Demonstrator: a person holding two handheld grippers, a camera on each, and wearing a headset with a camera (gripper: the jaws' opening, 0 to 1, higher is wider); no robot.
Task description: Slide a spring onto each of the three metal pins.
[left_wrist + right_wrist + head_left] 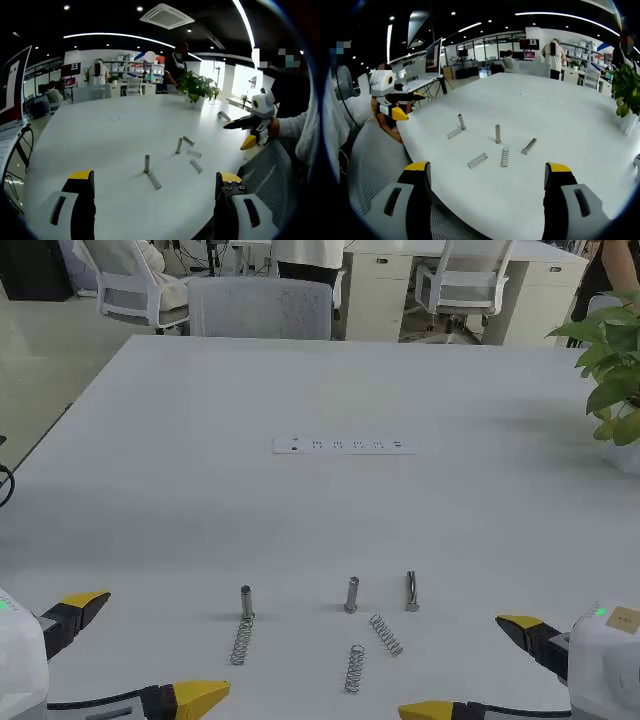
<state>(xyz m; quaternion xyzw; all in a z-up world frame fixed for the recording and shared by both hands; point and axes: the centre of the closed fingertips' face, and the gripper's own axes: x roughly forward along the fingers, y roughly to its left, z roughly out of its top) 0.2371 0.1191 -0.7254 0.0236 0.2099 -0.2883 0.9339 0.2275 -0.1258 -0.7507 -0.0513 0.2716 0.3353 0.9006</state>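
Two metal pins stand upright on the white table [300, 510]: a left pin [246, 602] and a middle pin [351, 594]. The right pin [411, 592] lies on its side, as the right gripper view [529, 146] also shows. Three loose springs lie flat in front of them: left [241, 641], middle [354, 668], right [386, 634]. My left gripper [145, 648] is open at the near left with nothing between its fingers. My right gripper [470, 667] is open at the near right, also holding nothing. Both are a short way from the springs.
A power strip [342, 445] is set flush in the table's middle. A potted plant [610, 370] stands at the right edge. A grey chair [260, 308] is at the far side, with more chairs and desks behind.
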